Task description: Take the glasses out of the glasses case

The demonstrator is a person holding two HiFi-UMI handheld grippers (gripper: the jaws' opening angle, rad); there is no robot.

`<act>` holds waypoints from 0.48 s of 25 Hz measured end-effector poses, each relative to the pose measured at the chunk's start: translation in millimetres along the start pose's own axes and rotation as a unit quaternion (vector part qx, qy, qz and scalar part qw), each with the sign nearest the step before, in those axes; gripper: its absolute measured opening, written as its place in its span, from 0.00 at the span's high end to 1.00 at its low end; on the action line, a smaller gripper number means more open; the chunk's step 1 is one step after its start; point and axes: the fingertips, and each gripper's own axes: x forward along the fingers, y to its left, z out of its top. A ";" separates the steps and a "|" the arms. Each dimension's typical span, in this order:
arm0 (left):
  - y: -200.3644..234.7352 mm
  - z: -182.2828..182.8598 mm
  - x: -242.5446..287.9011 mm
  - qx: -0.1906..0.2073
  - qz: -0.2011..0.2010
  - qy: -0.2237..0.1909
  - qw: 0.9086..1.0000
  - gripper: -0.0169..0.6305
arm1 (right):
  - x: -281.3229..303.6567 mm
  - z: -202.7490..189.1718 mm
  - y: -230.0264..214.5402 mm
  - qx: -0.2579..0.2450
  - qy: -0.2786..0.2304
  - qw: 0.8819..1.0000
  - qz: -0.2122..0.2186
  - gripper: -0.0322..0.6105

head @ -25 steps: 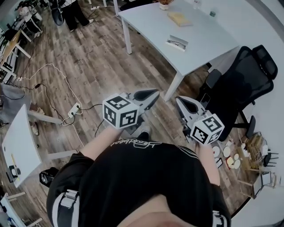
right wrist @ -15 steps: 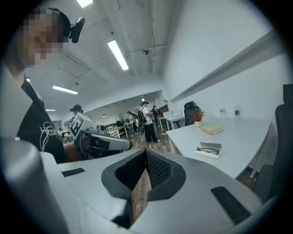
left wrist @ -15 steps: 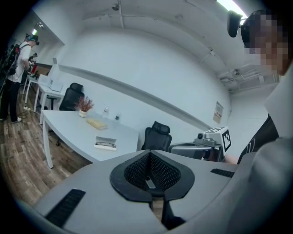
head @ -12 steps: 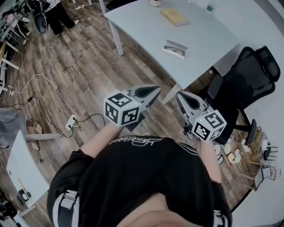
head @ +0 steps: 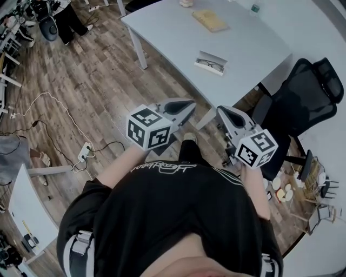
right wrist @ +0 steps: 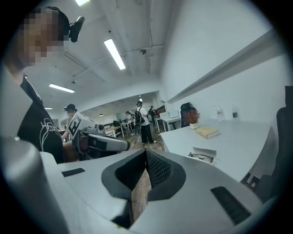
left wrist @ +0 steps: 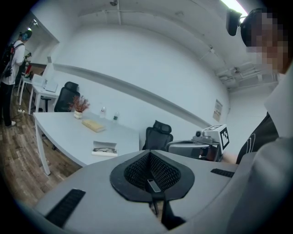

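An open white glasses case [head: 211,63] lies on the white table [head: 178,38], with dark-framed glasses [head: 210,64] inside it. I hold both grippers in front of my chest, above the wooden floor and short of the table's near edge. The left gripper [head: 187,106] points at the table, jaws together and holding nothing. So does the right gripper [head: 220,111]. The left gripper view shows the case [left wrist: 105,149] beyond its shut gripper [left wrist: 149,154], with the right gripper [left wrist: 201,145] beside it. From the shut right gripper [right wrist: 145,153], the case [right wrist: 202,155] sits ahead to the right.
A yellow book [head: 208,20], a bottle [head: 255,8] and a plant pot [left wrist: 79,114] are further back on the table. A black office chair [head: 303,103] stands right of it. Cables and a power strip [head: 85,151] lie on the floor at left. People stand far off [right wrist: 145,119].
I have stepped closer to the table, so the case sits nearer in the head view. A foot now shows between the grippers. Both grippers keep their pose, jaws together.
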 end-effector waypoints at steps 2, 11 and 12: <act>8.4 2.8 11.1 -0.001 0.006 0.004 1.000 0.96 | 6.4 0.7 -15.2 0.003 0.001 1.000 0.004 0.94; 62.0 27.1 81.7 -0.014 0.024 0.022 0.999 0.96 | 46.2 12.7 -99.2 0.028 0.001 0.999 0.023 0.94; 68.4 29.7 89.9 -0.017 0.026 0.025 0.999 0.96 | 51.2 14.0 -108.3 0.030 0.003 0.999 0.025 0.94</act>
